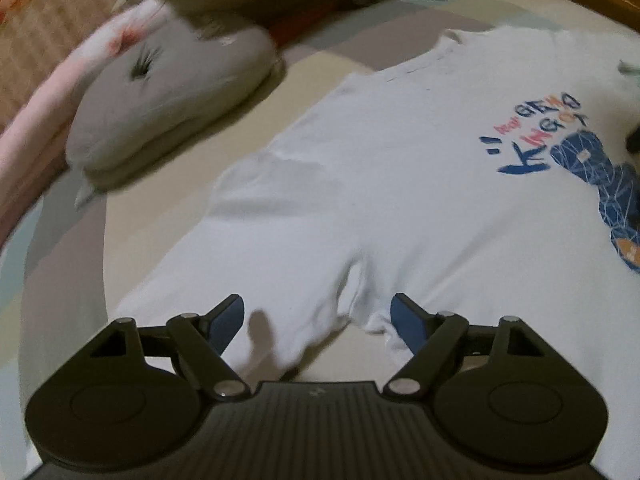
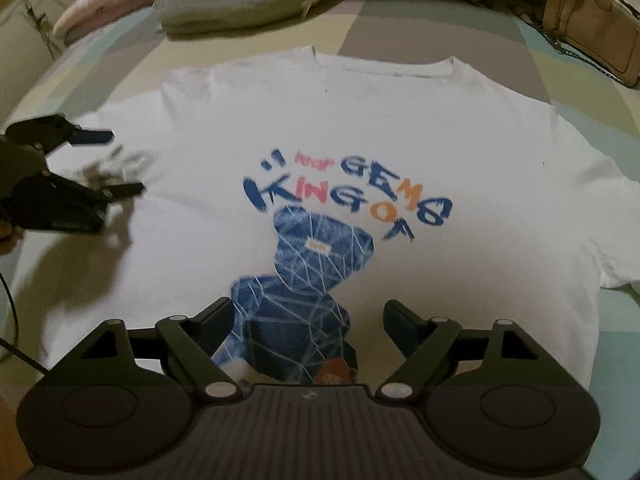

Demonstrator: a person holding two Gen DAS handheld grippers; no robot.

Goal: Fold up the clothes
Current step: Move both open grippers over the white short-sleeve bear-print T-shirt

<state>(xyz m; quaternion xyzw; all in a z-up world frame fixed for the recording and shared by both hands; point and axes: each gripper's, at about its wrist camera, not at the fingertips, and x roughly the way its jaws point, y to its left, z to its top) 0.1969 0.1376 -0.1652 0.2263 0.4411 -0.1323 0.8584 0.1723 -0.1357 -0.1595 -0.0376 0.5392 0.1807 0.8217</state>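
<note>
- We see a white T-shirt [image 2: 400, 120] printed with a blue faceted bear [image 2: 304, 272] and blue, red and orange lettering.
- Our bed cover [image 2: 420, 36] shows grey, beige and pale teal blocks.
- A grey pillow [image 1: 168, 96] lies on it.
- Our tongs [image 1: 318, 320] are black with blue pads [image 1: 404, 320].

Left black two-finger gripper with blue pads [image 1: 318, 316] hovered low at the near left, jaws spread wide, empty. Right black two-finger gripper [image 2: 308, 322] hovered centre-near, jaws likewise wide, empty.

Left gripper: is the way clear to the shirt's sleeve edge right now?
Probably yes. The left gripper is open right at the white T-shirt, with the bunched sleeve fabric between its fingers and nothing lying over it.
</note>
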